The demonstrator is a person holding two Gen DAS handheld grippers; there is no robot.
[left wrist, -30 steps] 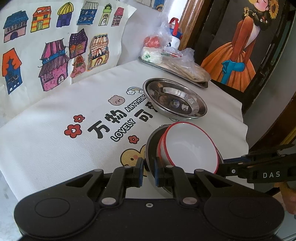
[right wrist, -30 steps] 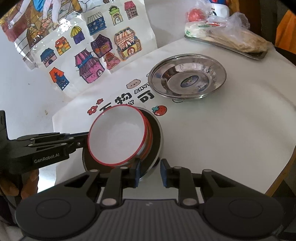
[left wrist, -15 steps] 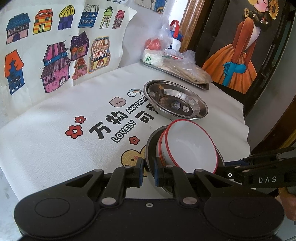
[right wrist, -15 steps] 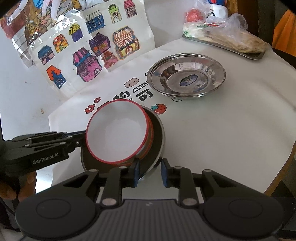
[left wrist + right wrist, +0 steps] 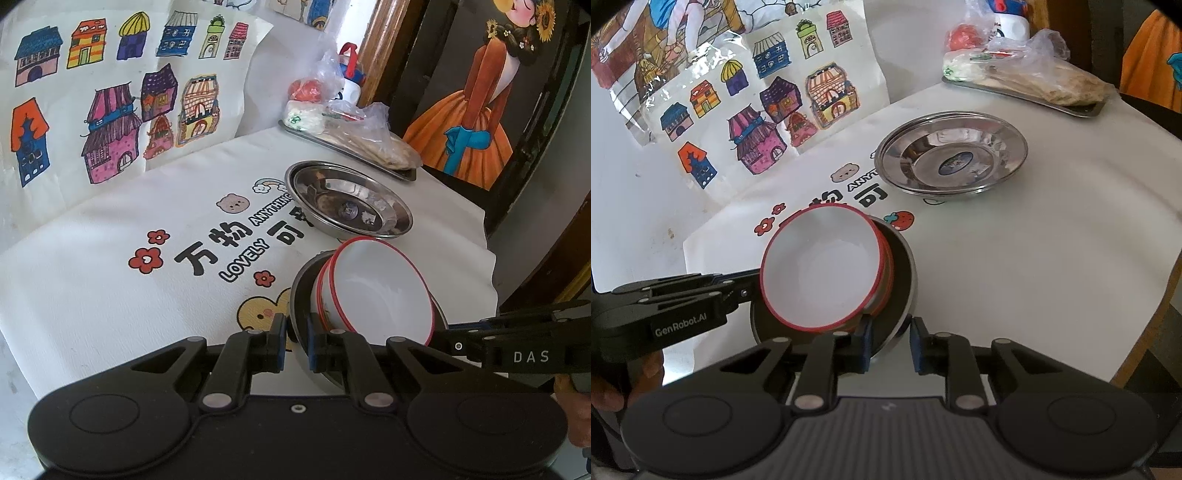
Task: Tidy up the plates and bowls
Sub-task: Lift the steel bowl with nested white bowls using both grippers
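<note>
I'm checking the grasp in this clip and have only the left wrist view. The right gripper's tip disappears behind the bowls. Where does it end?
Observer: In the right wrist view, the right gripper has one finger on each side of the plate rim, at the plate's near edge. I can't tell whether it is clamped.
Operator: The plate also blocks the cloth behind it. Is anything there?
Observer: Only a printed strawberry, on the cloth between the plate and the steel dish.
</note>
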